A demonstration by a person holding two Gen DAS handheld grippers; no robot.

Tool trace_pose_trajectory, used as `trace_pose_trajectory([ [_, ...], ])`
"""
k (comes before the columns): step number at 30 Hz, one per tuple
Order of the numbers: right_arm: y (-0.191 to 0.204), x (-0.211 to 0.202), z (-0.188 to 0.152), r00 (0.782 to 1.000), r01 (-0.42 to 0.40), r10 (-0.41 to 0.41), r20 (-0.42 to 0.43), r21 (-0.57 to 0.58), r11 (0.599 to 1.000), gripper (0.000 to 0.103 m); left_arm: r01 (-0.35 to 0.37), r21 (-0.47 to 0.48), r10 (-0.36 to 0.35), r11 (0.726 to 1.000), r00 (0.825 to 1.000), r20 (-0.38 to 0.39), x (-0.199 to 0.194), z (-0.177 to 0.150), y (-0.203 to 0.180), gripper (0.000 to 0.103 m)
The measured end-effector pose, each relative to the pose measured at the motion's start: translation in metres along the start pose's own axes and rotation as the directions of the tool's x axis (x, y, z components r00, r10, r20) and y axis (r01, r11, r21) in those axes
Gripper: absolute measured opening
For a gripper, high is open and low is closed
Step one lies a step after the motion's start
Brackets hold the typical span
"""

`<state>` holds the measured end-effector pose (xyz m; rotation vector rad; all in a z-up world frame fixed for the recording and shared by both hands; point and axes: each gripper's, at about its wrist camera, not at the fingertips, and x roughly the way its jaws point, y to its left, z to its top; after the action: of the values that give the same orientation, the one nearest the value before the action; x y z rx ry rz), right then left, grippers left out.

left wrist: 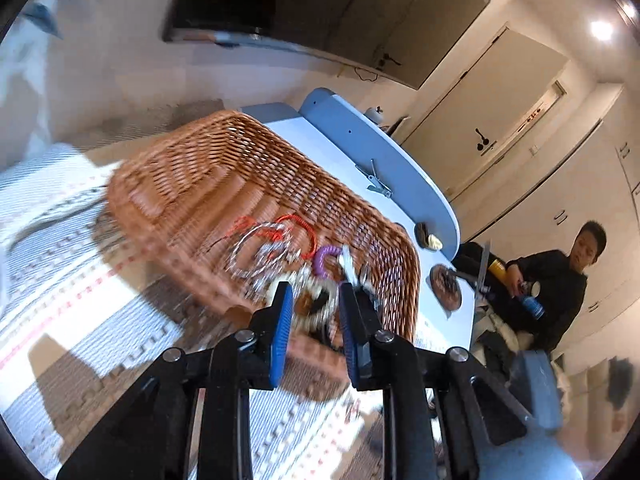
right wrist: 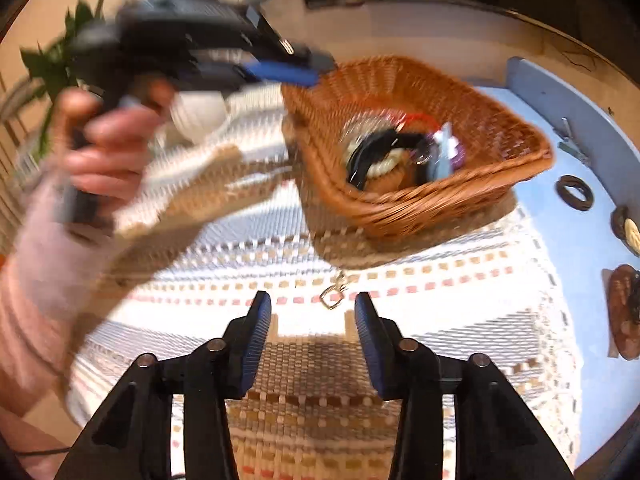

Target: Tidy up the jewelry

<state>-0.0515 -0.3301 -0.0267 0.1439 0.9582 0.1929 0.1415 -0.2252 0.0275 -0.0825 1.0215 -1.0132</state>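
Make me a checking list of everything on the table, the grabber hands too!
Surface: woven striped cloth over a light blue board.
Job's things: wicker basket holding tangled jewelry; small gold charm loose on the cloth.
Clutter: dark rings and a brown piece on the board.
Grippers: left gripper open by the basket rim; right gripper open, empty, near the charm.
Cables: nothing seen.
Surroundings: seated person, cabinets, plant.
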Motion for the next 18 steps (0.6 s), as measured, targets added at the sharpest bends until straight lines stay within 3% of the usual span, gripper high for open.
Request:
trace_pose_trajectory([
  [1, 0.004, 0.008, 0.002, 1.000, 0.019, -0.019, -0.011, -0.016, 1.000, 0.028, -0.007, 0.006, 0.007, 1.000, 1.000, 0.009, -0.009, -0.005, 0.000, 0.022],
  [8, -0.001, 0.036, 0.017, 0.988, 0.155, -0.155, -0.020, -0.011, 0.988, 0.025, -0.038, -0.013, 0.039, 0.999, 0.996, 0.076, -0.077, -0.052, 0.013, 0.022],
  [10, 0.006, 0.038, 0.018, 0.980, 0.198, -0.199, -0.021, -0.036, 0.979, 0.010, -0.058, -0.012, 0.059, 0.998, 0.995, 0.081, -0.086, -0.062, 0.018, 0.022],
  [11, 0.009, 0.038, 0.019, 0.978, 0.206, -0.207, -0.022, -0.045, 0.978, 0.010, -0.073, -0.012, 0.074, 0.997, 0.994, 0.084, -0.091, -0.068, 0.022, 0.022],
  [15, 0.020, 0.023, 0.021, 0.987, 0.163, -0.163, 0.002, -0.054, 0.985, 0.010, -0.103, -0.021, 0.105, 0.994, 0.989, 0.102, -0.111, -0.086, 0.035, 0.022],
  [18, 0.028, -0.008, 0.036, 0.992, 0.107, -0.104, 0.071, -0.046, 0.993, 0.010, -0.115, -0.031, 0.118, 0.993, 0.985, 0.123, -0.127, -0.095, 0.044, 0.022],
])
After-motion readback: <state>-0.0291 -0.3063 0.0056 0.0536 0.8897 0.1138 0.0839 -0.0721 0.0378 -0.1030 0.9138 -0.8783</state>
